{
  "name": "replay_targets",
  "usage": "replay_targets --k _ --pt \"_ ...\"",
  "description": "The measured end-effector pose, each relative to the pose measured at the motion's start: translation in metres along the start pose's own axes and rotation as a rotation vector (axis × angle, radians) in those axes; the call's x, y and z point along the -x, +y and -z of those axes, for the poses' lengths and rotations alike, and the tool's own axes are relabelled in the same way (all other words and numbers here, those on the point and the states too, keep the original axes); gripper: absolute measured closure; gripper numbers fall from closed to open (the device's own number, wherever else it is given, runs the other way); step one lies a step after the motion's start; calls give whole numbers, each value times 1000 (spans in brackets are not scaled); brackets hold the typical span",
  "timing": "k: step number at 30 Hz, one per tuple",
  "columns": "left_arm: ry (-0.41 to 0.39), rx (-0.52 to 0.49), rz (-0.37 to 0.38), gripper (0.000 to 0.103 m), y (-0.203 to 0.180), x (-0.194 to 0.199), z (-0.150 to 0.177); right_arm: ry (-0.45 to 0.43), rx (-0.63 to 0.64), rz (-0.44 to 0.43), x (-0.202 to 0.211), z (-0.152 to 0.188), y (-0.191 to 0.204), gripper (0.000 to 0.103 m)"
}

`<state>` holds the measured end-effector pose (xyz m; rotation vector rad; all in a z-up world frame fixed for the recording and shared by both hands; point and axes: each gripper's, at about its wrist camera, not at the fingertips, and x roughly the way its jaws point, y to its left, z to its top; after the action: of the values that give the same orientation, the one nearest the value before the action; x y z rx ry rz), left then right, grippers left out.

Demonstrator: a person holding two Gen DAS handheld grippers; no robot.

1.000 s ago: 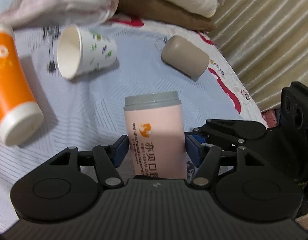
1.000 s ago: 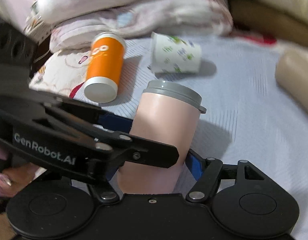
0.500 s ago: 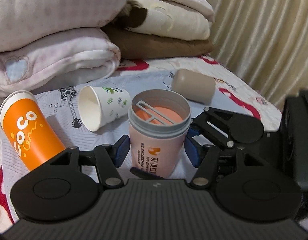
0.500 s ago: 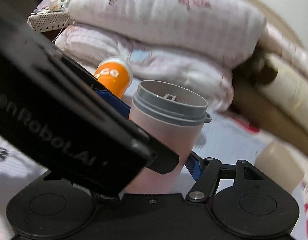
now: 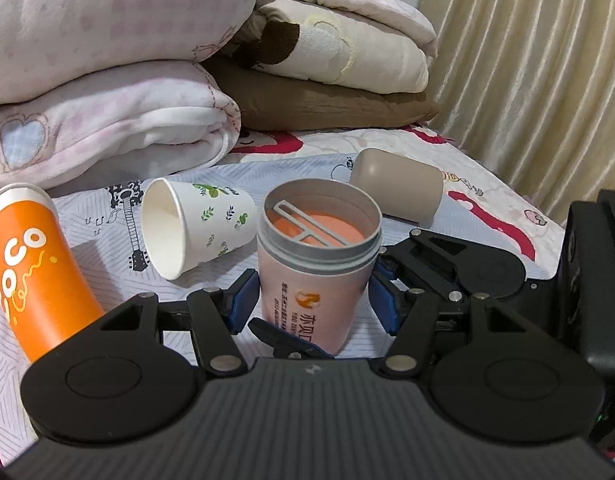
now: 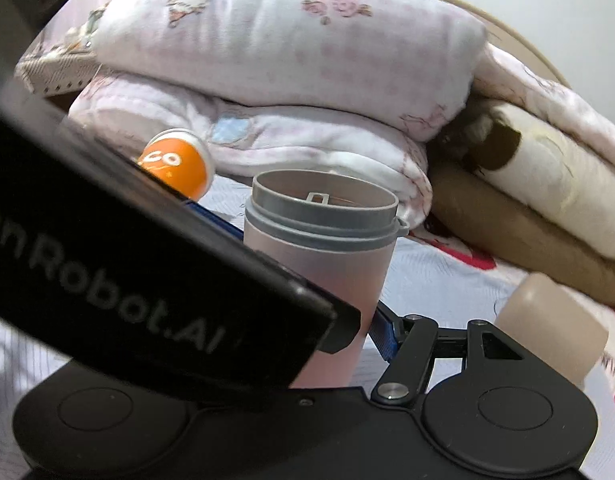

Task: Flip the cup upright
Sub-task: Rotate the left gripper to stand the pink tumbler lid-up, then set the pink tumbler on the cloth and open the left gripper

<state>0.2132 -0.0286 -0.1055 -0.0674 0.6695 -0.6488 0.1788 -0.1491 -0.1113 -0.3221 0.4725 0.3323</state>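
Left wrist view: the pink plastic cup with a grey rim [image 5: 313, 272] stands upright between the left gripper [image 5: 313, 300] fingers, whose blue pads [image 5: 243, 298] sit apart from its sides, released.

Right wrist view: the right gripper [image 6: 343, 320] clasps the cup [image 6: 321, 256]; a white patterned paper cup [image 5: 195, 226] lies beyond the fingers.

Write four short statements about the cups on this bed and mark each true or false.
1. The pink cup stands upright, mouth up. True.
2. The leaf-print paper cup stands upright. False: it lies on its side.
3. The beige cup lies on its side beyond the pink cup. True.
4. The left gripper pinches the pink cup tightly. False: gaps show between its blue pads and the cup.
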Motion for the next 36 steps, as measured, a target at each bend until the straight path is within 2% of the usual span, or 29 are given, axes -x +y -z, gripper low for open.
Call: replay_targets --k 8,11,15,20,26,31,36 --pt "35 37 26 41 4 2 -3 14 -3 4 -6 -1 -2 34" --pt "40 41 38 41 6 4 -5 16 6 31 -2 1 4 30" --pt "42 48 55 41 8 8 -4 19 6 15 -1 -1 2 23" --pt "59 75 57 35 8 8 -2 21 -3 20 2 -3 1 16" --pt "65 62 18 33 -5 7 0 12 -58 21 8 0 -5 15" --pt "71 88 17 31 -9 12 0 -25 -55 8 14 5 -12 15" --pt "76 117 -23 30 -12 17 2 -18 -83 -7 24 11 -12 15"
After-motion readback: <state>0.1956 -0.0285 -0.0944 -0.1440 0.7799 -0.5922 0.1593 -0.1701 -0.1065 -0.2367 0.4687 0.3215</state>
